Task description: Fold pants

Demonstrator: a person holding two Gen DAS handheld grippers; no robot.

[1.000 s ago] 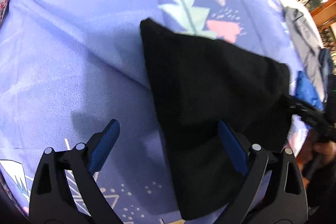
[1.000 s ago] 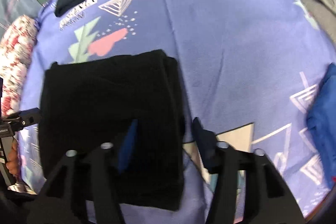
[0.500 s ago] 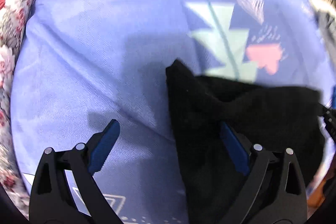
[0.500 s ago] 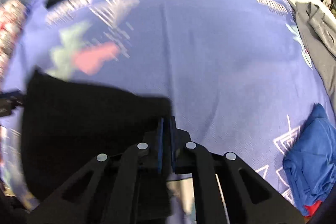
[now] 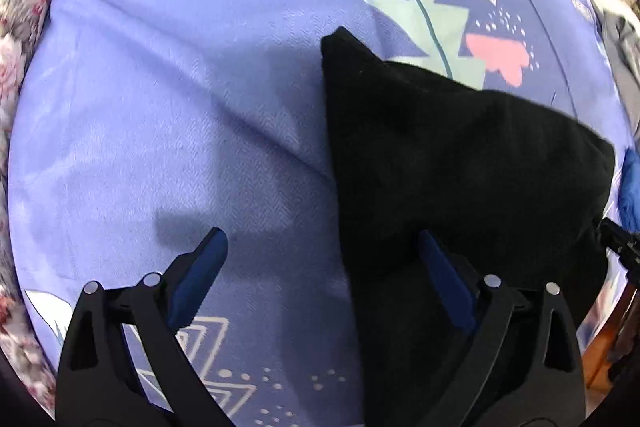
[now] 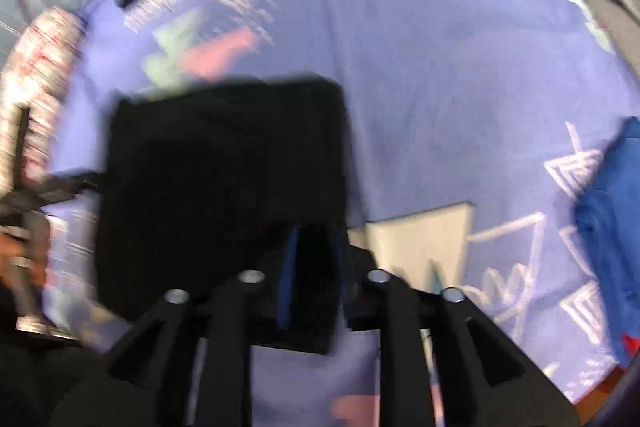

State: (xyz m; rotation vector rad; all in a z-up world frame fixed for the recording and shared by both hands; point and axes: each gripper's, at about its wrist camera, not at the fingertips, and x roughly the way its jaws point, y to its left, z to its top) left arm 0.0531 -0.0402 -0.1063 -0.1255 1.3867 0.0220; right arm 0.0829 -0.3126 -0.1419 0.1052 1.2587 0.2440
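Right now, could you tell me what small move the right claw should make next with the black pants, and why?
Probably lower and release. The right claw looks narrowly closed on the near edge of the folded black pants, though blur hides the contact; they already form a compact rectangle on the blue bedsheet. The left claw is wide open beside them.

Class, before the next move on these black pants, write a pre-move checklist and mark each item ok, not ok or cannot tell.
1. Left gripper open, off the cloth: ok.
2. Right gripper closed on black pants: ok, narrow gap, cloth between the fingers.
3. Pants folded into a compact block: ok.
4. Fold edges aligned: cannot tell, blurred.
5. Blue garment apart from pants: ok.
6. Bedsheet flat beside pants: not ok, creased.
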